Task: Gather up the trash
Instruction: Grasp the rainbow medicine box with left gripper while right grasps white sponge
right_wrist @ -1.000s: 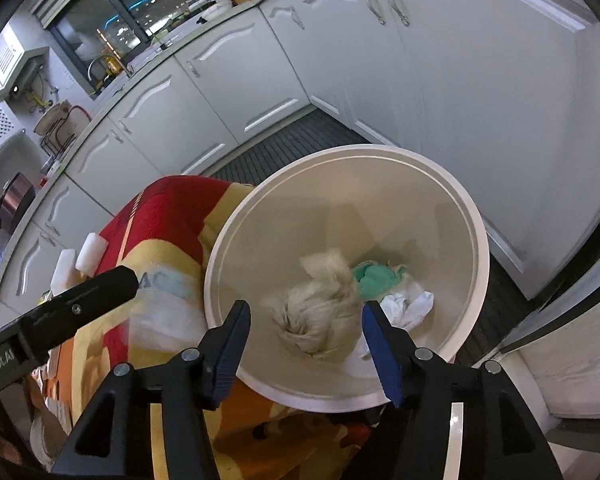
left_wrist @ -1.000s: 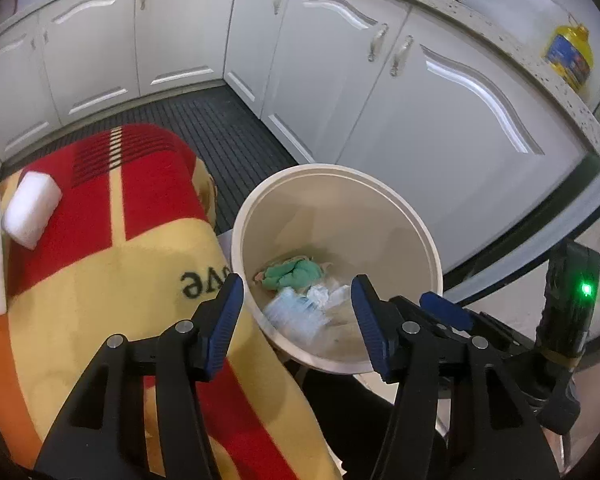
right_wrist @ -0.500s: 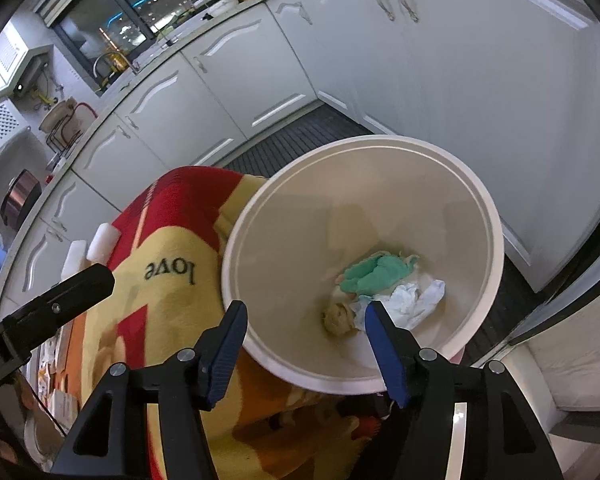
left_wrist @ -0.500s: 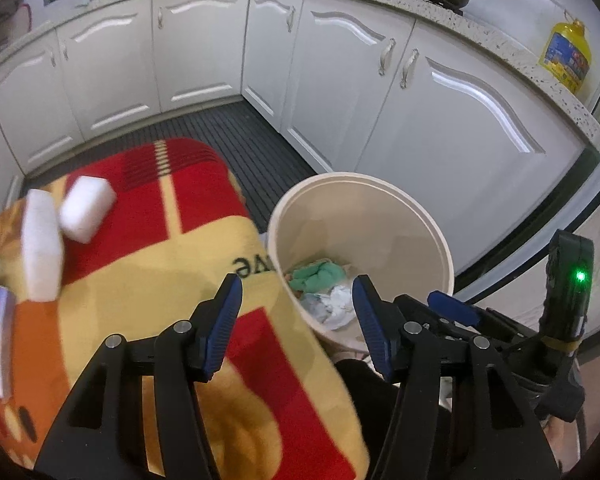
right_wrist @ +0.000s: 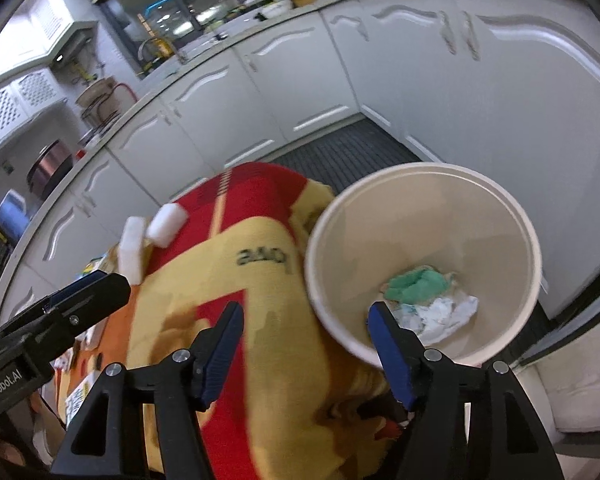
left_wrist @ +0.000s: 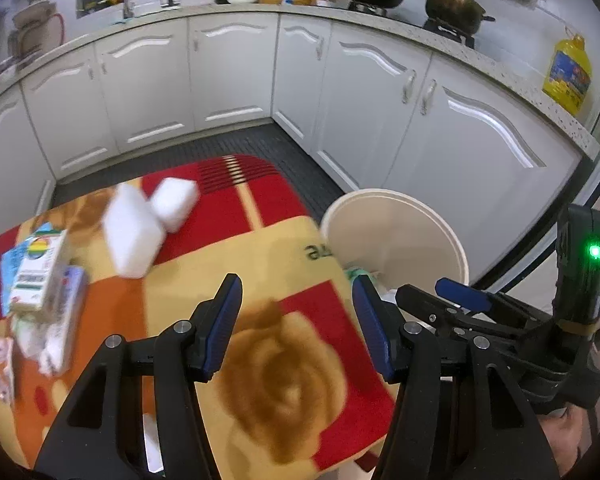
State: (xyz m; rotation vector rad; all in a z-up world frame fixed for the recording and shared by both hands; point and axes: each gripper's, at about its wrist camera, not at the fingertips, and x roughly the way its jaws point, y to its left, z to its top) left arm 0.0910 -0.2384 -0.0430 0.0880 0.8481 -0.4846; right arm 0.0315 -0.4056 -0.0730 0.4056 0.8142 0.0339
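The table (left_wrist: pixel 284 264), under a red and yellow cloth, bears the remaining trash: two foam blocks (left_wrist: pixel 148 220) and cartons (left_wrist: pixel 40 276) at its far left. The bin (right_wrist: pixel 420 264) beside it holds crumpled green and white scraps. Best approach: swing wide over the cloth, then descend squarely on one foam block. Left gripper (left_wrist: pixel 296 320) and right gripper (right_wrist: pixel 306 344) both gape, empty, touching nothing.

A cream bin (right_wrist: pixel 512 216) holds a green wad (right_wrist: pixel 418 283) and white crumpled paper (right_wrist: pixel 444 314). The blanket (left_wrist: pixel 260 264) is red, yellow and orange with a brown swirl. Two white foam blocks (left_wrist: pixel 132 236) lie far left; the cabinets (left_wrist: pixel 228 80) are white.
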